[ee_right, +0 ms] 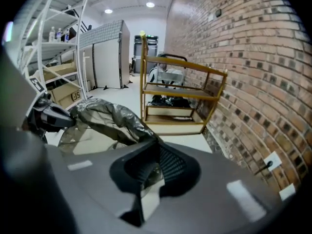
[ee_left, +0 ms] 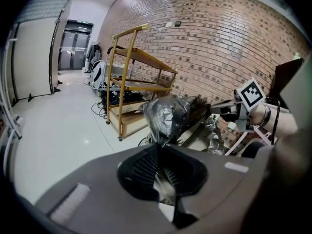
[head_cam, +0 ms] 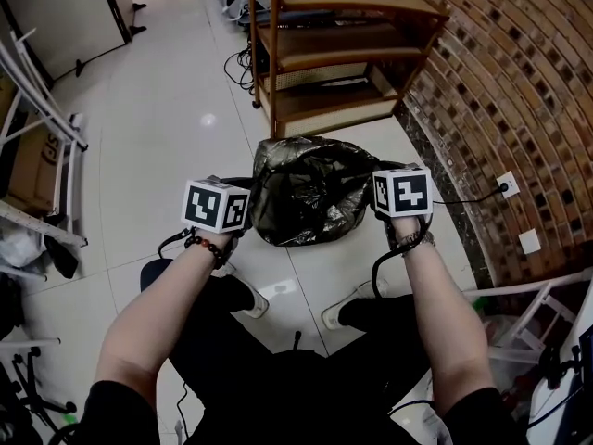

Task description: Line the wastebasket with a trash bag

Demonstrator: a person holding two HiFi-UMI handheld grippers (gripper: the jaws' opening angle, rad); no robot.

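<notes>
**Holding the bag by two edges, lining about half done**

Beyond both grippers stand the brick wall [head_cam: 500, 82] and a wooden shelf [head_cam: 343, 44]. On the floor between the grippers, the black trash bag [head_cam: 306, 193] sits puffed up in a heap. It seems to be draped over the wastebasket, which the film hides almost wholly. The left gripper [ee_left: 157, 152] has its jaws pinched together on a fold of the bag's edge, right at its tips. The right gripper [ee_right: 155, 152] is clamped likewise on the opposite edge. By my judgement the bag is opened and brought over the bin. What remains is pulling the mouth down round the rim and pressing the slack inside.
</notes>
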